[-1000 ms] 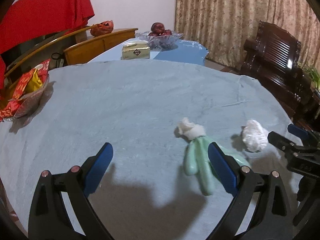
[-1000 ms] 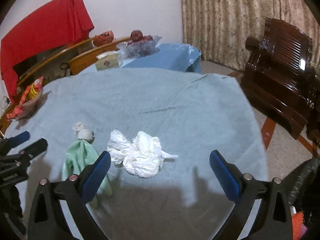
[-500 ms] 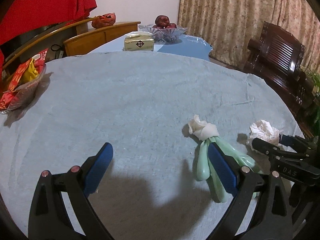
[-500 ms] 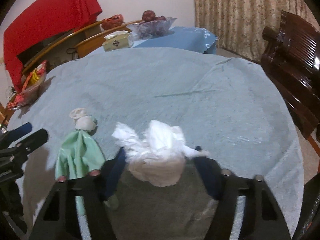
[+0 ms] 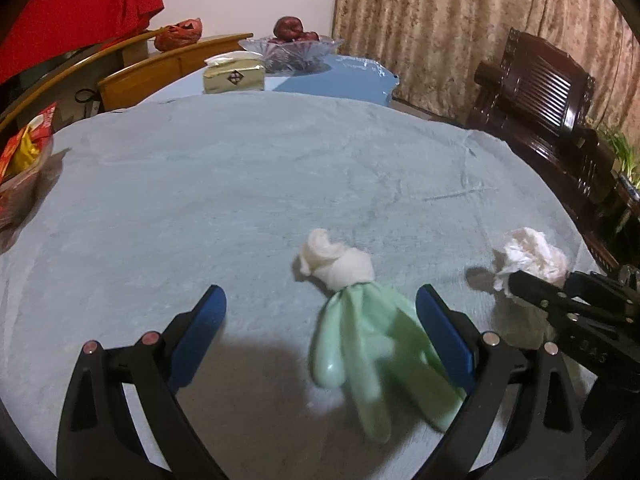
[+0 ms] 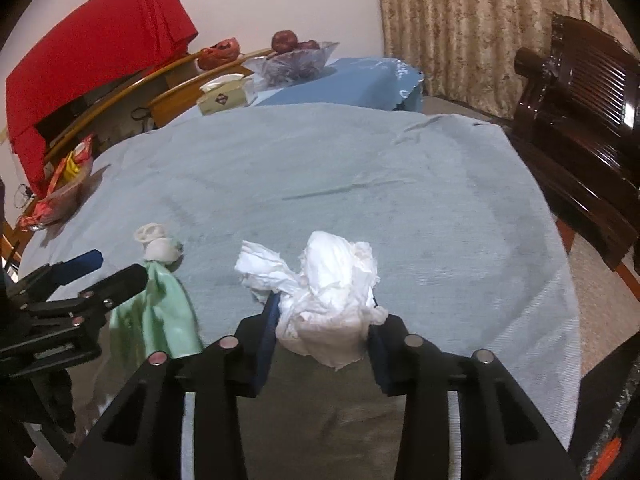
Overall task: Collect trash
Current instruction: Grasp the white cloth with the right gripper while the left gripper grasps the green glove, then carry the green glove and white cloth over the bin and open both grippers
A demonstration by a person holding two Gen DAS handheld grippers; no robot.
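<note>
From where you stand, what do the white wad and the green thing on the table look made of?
The white wad, with the closing right gripper around it, looks like tissue paper: matte, crumpled into thin, soft-edged folds. The green thing looks like a thin rubber or plastic glove: smooth, slightly glossy, limp, with finger-like lobes. Its knotted whitish end could be paper or cloth.

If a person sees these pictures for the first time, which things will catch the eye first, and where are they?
First comes the crumpled white tissue near the front of the blue-grey tablecloth, between the pads of the right hand-held gripper, whose jaws are closing on it. Beside it lies a pale green glove with a white wad at its cuff, partly between the open fingers of the left hand-held gripper.
</note>
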